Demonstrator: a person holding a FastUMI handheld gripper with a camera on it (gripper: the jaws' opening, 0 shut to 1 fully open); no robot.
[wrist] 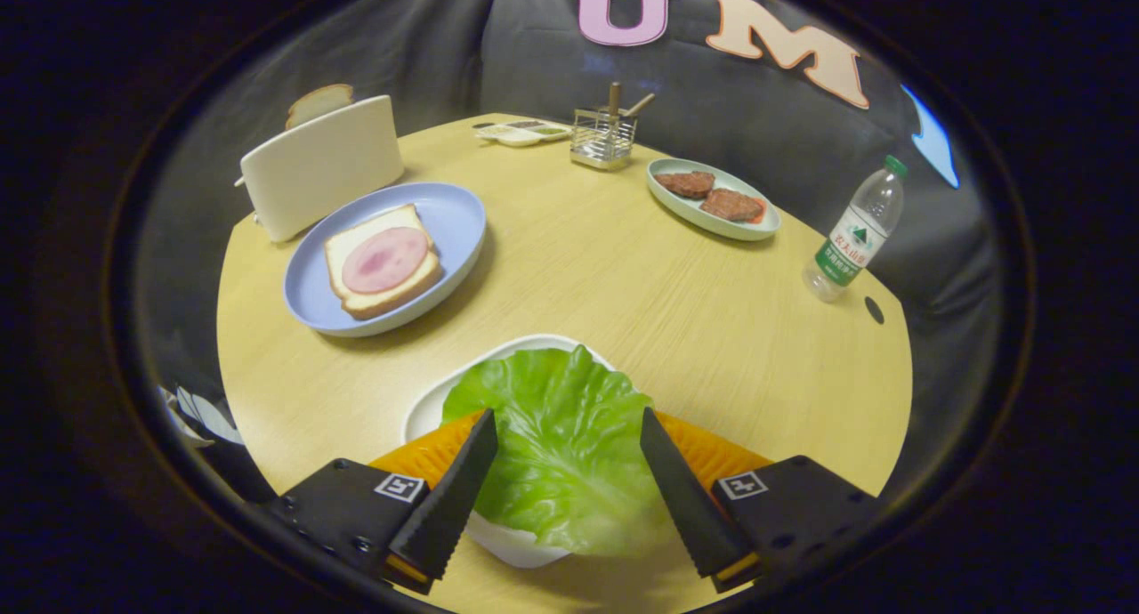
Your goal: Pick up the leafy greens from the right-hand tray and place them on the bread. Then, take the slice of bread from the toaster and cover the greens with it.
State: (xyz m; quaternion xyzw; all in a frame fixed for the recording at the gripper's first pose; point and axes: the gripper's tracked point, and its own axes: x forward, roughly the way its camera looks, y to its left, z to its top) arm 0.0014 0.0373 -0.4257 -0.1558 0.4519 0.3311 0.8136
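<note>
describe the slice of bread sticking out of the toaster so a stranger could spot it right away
Start at the round wooden table and find the white toaster at its far edge, just behind the blue plate, well beyond the open gripper that straddles the lettuce leaf. The bread slice pokes up from the toaster's top. Unlike the slice on the plate, it stands upright and carries no ham.

Only the water bottle (856, 231) carries a label, its print too small to read.

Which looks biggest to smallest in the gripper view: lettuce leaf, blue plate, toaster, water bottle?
1. Lettuce leaf, between the open fingers, enlarged by nearness.
2. Blue plate.
3. Toaster, close to the plate, so unsure.
4. Water bottle.
</note>
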